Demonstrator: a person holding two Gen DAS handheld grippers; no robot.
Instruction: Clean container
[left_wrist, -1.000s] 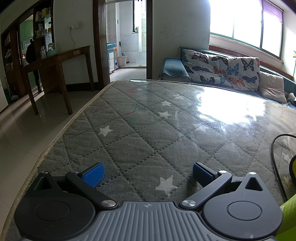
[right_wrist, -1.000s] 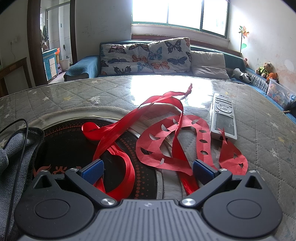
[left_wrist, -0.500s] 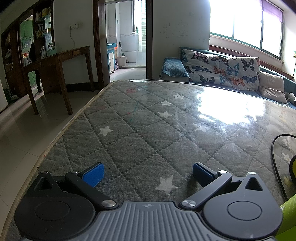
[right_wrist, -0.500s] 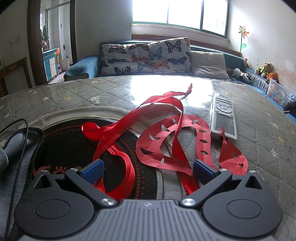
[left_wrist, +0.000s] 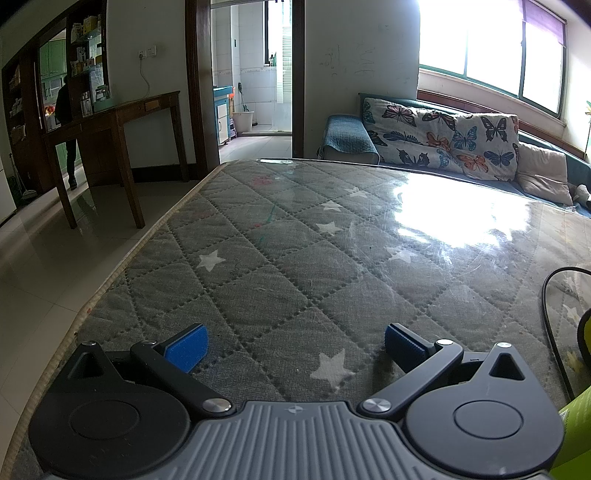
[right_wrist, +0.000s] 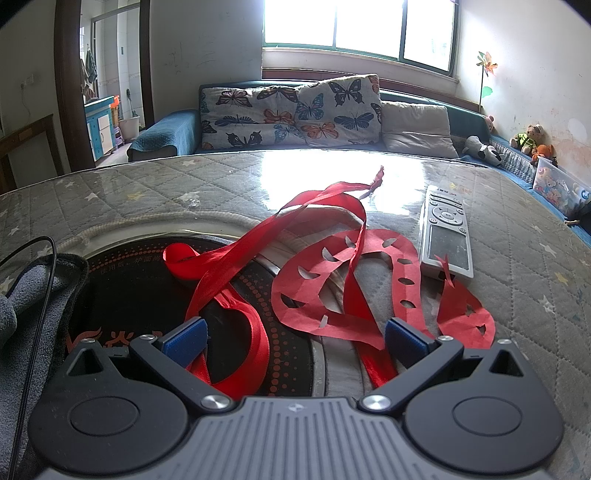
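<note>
Right wrist view: right gripper (right_wrist: 295, 338) fingers spread wide, nothing held, low over red ribbon (right_wrist: 236, 280) & red paper cutout (right_wrist: 343, 291); black round container (right_wrist: 147, 295) at 9 o'clock, ribbon draped over it; remote (right_wrist: 447, 236) at 1 o'clock; left gripper (left_wrist: 295, 345) also wide apart, empty, above quilted desk (left_wrist: 295, 240).

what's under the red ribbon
The red ribbon lies partly over a black round cooktop and the quilted table cover. The surface directly beneath its loops is hidden.
</note>
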